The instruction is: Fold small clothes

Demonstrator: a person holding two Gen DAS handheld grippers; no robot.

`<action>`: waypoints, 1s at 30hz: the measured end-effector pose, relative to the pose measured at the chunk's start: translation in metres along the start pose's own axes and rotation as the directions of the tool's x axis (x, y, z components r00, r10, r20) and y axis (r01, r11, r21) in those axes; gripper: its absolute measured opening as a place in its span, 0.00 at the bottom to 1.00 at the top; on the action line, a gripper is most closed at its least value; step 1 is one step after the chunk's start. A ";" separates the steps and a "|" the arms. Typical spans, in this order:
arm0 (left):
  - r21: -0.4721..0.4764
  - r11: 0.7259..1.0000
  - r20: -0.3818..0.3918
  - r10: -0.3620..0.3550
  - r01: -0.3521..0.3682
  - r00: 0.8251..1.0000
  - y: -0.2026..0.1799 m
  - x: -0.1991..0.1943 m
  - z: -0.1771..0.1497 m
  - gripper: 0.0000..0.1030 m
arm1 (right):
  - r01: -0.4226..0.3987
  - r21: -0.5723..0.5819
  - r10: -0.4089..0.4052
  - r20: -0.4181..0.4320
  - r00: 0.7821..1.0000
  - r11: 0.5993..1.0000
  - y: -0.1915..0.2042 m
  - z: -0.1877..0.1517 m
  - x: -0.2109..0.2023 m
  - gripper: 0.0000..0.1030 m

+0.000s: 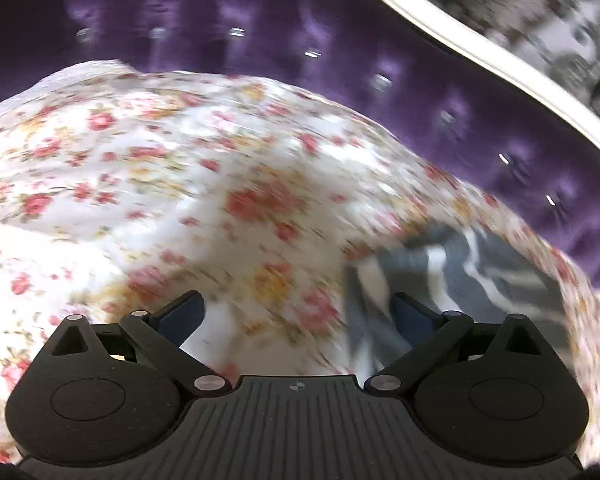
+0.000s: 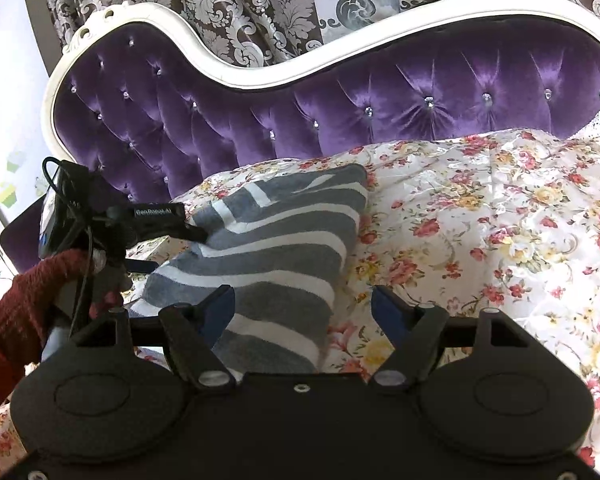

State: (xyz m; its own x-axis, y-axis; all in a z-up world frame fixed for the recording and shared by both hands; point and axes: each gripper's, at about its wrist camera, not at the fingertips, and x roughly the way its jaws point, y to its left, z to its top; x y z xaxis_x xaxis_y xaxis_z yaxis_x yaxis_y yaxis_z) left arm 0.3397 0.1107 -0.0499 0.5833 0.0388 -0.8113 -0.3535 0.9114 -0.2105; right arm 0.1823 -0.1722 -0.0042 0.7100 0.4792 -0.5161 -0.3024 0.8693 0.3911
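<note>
Grey-and-white striped cloth (image 2: 276,256) is lying partly folded on the flowered bedspread (image 2: 480,240); we are holding the right hand-held gripper (image 2: 304,312) released over its near edge, the left hand-held gripper (image 1: 300,312) released beside it, folding seemingly unfinished.

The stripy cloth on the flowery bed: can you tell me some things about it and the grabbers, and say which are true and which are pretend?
1. The stripy cloth is grey and white. True.
2. It lies on a plain blue sheet. False: it lies on a flowered bedspread.
3. The right gripper is open. True.
4. The headboard is green. False: it is purple with a white frame.
5. The left gripper is squeezing the cloth. False: its fingers are apart, holding nothing.
</note>
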 end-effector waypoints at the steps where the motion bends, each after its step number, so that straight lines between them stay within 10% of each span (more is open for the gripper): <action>1: 0.010 0.999 0.001 0.033 -0.033 0.999 0.001 0.002 0.003 0.97 | 0.000 0.003 0.000 0.004 1.000 1.000 -0.001 0.001 -0.001 0.75; 5: 0.061 0.995 0.008 0.075 -0.075 0.997 0.005 -0.006 0.003 0.90 | 0.003 0.019 -0.003 0.019 1.000 1.000 -0.005 0.004 -0.004 0.75; 9: -0.035 0.995 -0.024 -0.091 0.090 0.996 0.019 -0.030 -0.007 0.90 | -0.005 0.054 0.003 0.025 1.000 0.999 -0.010 0.006 -0.005 0.75; 16: -0.005 0.945 -0.100 -0.325 0.326 0.940 0.009 -0.073 -0.041 0.91 | -0.021 0.102 0.019 0.022 1.000 0.995 -0.018 0.005 -0.005 0.75; 21: -0.005 0.932 -0.209 -0.354 0.361 0.911 0.003 -0.064 -0.070 0.91 | -0.031 0.117 0.029 0.022 0.999 0.993 -0.020 0.004 -0.006 0.75; 25: 0.072 0.935 -0.208 -0.327 0.348 0.922 -0.008 -0.065 -0.079 0.91 | -0.038 0.125 0.035 0.027 0.999 0.991 -0.022 0.005 -0.006 0.75; 30: 0.038 0.909 -0.269 -0.392 0.416 0.880 -0.016 -0.060 -0.083 0.90 | -0.085 0.183 0.081 0.032 0.996 0.979 -0.030 0.005 -0.002 0.75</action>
State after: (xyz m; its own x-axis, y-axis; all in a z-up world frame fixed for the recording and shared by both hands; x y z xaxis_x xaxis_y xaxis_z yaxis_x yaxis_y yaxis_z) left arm 0.2498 0.0600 -0.0432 0.4546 -0.4331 -0.7783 -0.0508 0.8598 -0.5082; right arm 0.1933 -0.2000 -0.0117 0.7034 0.5437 -0.4578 -0.2407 0.7883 0.5663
